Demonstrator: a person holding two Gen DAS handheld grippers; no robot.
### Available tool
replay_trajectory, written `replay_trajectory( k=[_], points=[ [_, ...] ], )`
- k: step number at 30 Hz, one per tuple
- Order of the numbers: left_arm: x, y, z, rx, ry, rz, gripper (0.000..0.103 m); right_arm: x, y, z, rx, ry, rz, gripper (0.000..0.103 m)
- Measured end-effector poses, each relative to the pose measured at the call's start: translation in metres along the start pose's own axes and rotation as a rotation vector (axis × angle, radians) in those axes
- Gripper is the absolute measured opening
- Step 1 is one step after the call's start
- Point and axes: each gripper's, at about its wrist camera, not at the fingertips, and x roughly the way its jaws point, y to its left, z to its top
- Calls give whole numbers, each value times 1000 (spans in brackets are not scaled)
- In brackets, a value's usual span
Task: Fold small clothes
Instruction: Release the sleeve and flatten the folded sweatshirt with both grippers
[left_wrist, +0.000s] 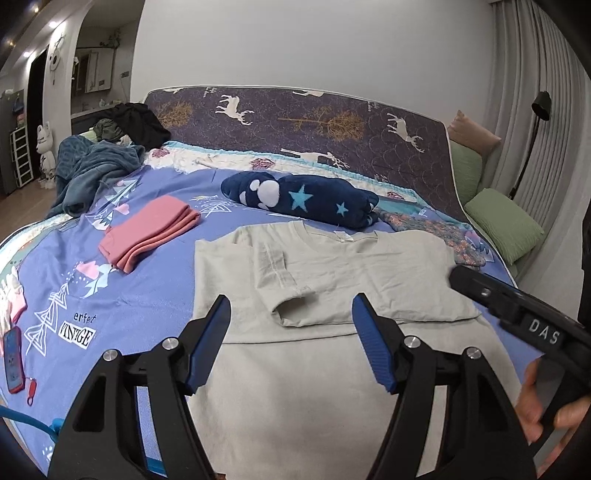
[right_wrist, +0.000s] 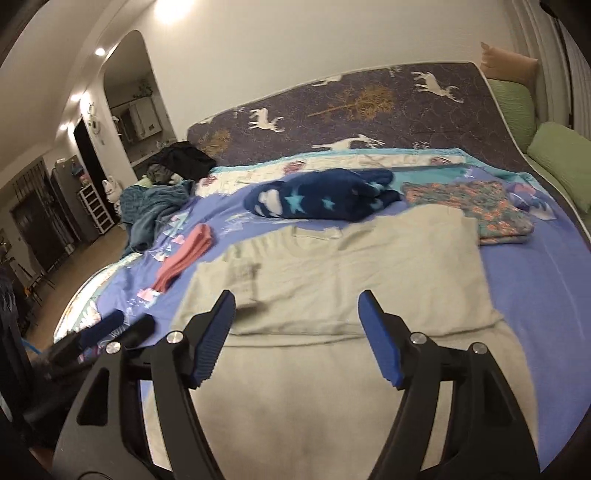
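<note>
A beige T-shirt (left_wrist: 332, 280) lies flat on the blue bedsheet (left_wrist: 147, 295), with both sleeves folded inward over its chest. It also shows in the right wrist view (right_wrist: 351, 273). My left gripper (left_wrist: 291, 306) is open and empty, held above the shirt's left middle. My right gripper (right_wrist: 297, 306) is open and empty, above the shirt's lower middle. The right gripper's body also shows at the right edge of the left wrist view (left_wrist: 517, 314). The left gripper shows blurred at the lower left of the right wrist view (right_wrist: 110, 328).
A folded pink garment (left_wrist: 147, 232) lies left of the shirt. A dark blue star-patterned bundle (left_wrist: 303, 199) lies behind it. A folded floral garment (right_wrist: 476, 206) sits at the back right. A teal blanket (left_wrist: 92, 170), a phone (left_wrist: 13, 360) and green pillows (left_wrist: 506, 221) line the bed edges.
</note>
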Motion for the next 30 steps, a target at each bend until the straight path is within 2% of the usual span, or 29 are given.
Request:
replay_trajectory(
  k=[1, 2, 3, 4, 6, 7, 11, 12, 13, 14, 18, 20, 26, 30],
  points=[
    [4, 1, 0, 6, 6, -1, 64, 0, -14, -2, 14, 14, -27, 68],
    [9, 1, 0, 9, 16, -13, 59, 2, -26, -4, 27, 29, -46, 59],
    [16, 1, 0, 9, 37, -29, 46, 3, -37, -6, 41, 44, -61, 50],
    [23, 1, 0, 4, 62, -46, 38, 6, -49, -8, 57, 64, -77, 47],
    [35, 2, -2, -10, 103, -89, 27, 10, -62, -12, 60, 87, -93, 38],
    [43, 2, -3, -14, 121, -95, 26, 13, -67, -15, 52, 100, -108, 38],
    [64, 13, -5, -57, 131, -87, 26, 20, -75, -22, 17, 118, -138, 38],
    [70, 18, -4, -73, 138, -93, 29, 22, -77, -23, 5, 123, -145, 38],
    [78, 24, -2, -94, 156, -99, 37, 24, -79, -24, -4, 126, -150, 38],
    [82, 28, -1, -108, 167, -100, 42, 27, -80, -24, -10, 129, -157, 39],
    [101, 35, 1, -127, 191, -125, 49, 36, -92, -27, -8, 145, -181, 40],
    [107, 33, 0, -108, 194, -129, 56, 40, -98, -28, 4, 153, -189, 41],
    [134, 12, -3, 52, 210, -32, 59, 49, -107, -30, 6, 175, -201, 46],
    [151, 12, 1, 51, 239, 9, 59, 54, -109, -30, 4, 183, -208, 48]
  ],
)
